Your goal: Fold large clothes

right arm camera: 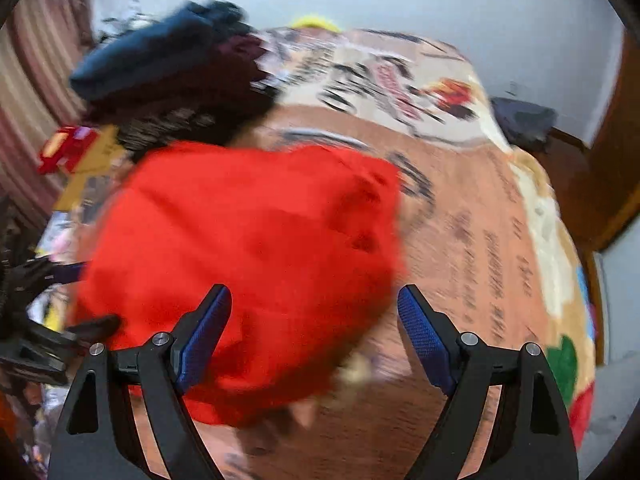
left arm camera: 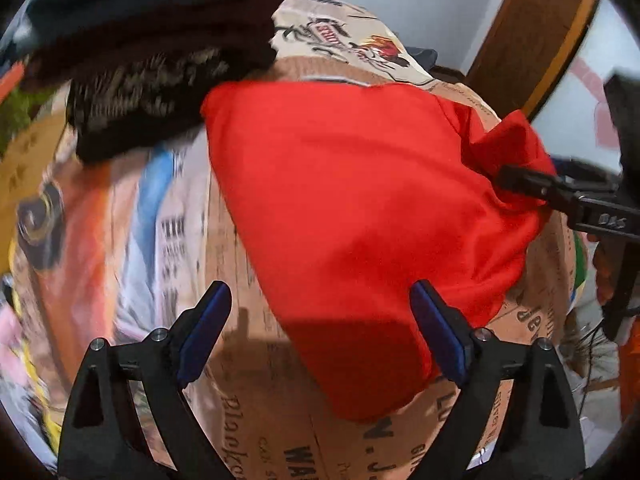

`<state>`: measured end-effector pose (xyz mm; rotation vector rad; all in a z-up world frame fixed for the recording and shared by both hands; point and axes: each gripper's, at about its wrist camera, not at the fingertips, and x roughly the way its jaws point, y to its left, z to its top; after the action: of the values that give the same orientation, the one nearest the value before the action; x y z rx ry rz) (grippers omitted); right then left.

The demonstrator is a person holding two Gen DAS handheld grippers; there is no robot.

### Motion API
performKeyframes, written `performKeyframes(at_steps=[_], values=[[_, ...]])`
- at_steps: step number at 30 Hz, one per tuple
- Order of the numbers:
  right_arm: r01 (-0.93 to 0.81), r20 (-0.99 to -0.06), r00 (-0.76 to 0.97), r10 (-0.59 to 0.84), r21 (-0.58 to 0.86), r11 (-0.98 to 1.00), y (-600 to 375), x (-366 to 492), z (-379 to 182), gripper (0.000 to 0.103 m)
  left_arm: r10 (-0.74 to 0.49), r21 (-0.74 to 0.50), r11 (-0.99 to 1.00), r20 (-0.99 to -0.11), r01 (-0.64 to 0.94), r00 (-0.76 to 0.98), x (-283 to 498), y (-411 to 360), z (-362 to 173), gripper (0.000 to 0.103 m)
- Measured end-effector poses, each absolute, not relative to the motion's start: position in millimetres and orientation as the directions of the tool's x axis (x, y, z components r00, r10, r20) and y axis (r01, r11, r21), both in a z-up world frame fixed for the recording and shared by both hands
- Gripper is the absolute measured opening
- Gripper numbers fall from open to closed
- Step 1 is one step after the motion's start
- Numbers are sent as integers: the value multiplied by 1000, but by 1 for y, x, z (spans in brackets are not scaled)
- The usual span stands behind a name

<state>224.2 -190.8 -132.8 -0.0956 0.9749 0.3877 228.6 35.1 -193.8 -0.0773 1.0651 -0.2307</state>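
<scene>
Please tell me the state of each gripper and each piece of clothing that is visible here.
Left gripper: open, empty.
Right gripper: open, empty.
Red garment: loose, creased, lying on the printed blanket.
Dark clothes pile: stacked at the blanket's far side.

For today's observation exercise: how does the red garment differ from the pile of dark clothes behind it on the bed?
Colour: the red garment is one bright, plain red; the dark clothes are navy, maroon and black, one with pale markings.
Pose: the red garment lies spread as a single piece; the dark clothes are stacked in layers.
Place: the red garment lies near the open left gripper; the dark clothes sit farther back.
Both rest on the printed bedspread.
</scene>
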Motion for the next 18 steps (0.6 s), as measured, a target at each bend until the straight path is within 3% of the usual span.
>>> performKeyframes(at_steps=[5,10,18], values=[[-290,-843,478,248,115,950,-239,211,-140,83,-289,-257,957,-843,133,454,211,45,-202,91],[-255,-835,517,189,61,965,-261,195,-124,83,-245,-194,969,-851,154,465,193,42,-198,91],[-336,-795,506,335,176,925,-250,200,-92,83,-126,-35,984,-826,174,550,193,38,-160,91]])
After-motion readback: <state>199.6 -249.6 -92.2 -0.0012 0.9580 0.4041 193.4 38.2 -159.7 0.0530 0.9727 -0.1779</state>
